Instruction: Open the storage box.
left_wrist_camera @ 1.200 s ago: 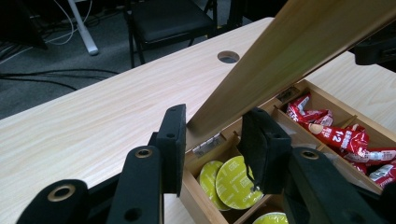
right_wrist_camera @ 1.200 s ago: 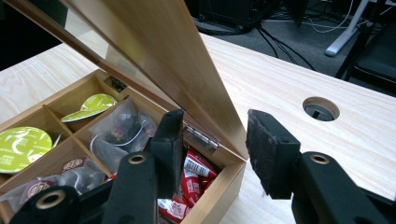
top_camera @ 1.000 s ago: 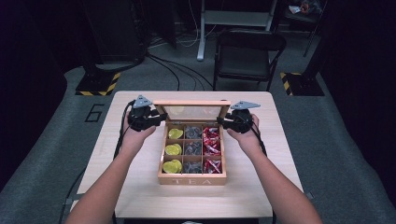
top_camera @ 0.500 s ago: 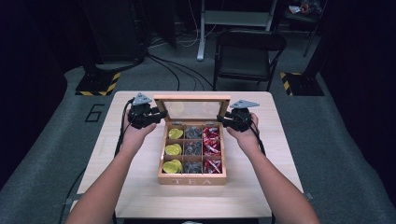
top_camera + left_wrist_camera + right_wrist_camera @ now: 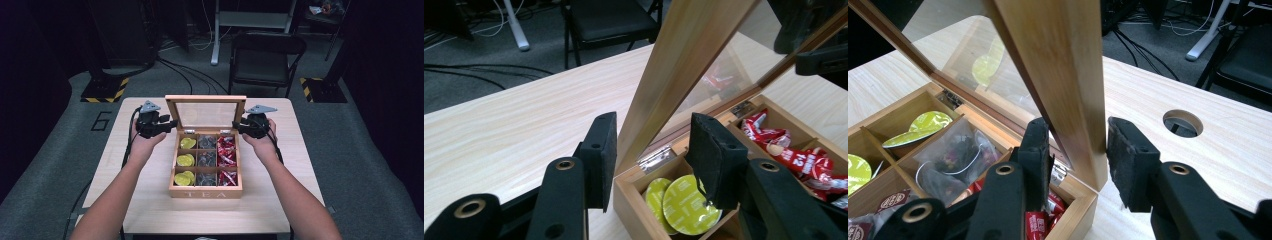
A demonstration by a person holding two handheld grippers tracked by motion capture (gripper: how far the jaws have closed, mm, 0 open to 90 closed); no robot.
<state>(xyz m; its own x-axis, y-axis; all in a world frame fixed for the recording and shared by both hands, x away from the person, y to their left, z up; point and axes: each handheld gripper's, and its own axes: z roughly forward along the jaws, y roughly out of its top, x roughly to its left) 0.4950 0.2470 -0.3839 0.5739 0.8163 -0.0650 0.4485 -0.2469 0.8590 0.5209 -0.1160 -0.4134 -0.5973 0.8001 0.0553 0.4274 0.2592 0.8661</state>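
Both forearms reach forward from the near edge of the table (image 5: pixel 145 200), hands level with the far end of the tea box (image 5: pixel 205 190). The left gripper (image 5: pixel 170 124) points inward at the left edge of the raised glass lid (image 5: pixel 206 114); in the left gripper view its jaws stand apart on either side of the lid's wooden frame, with a gap showing at each pad, so it is open around the frame rather than clamped. The right gripper (image 5: pixel 239 127) mirrors it at the lid's right edge; in the right gripper view its jaws also straddle the frame, parted, the outer pad just beside the wood.

The box sits mid-table, its front close to the near edge, the lid standing near upright at the back. It holds nine compartments in three columns: yellow-green capsules (image 5: pixel 183 161) on the left, clear bags (image 5: pixel 206 160) in the middle, red packets (image 5: pixel 226 158) on the right.

Bare tabletop lies on both sides of the box and behind the lid. A round hole (image 5: pixel 1182 123) opens in the table near the right gripper.
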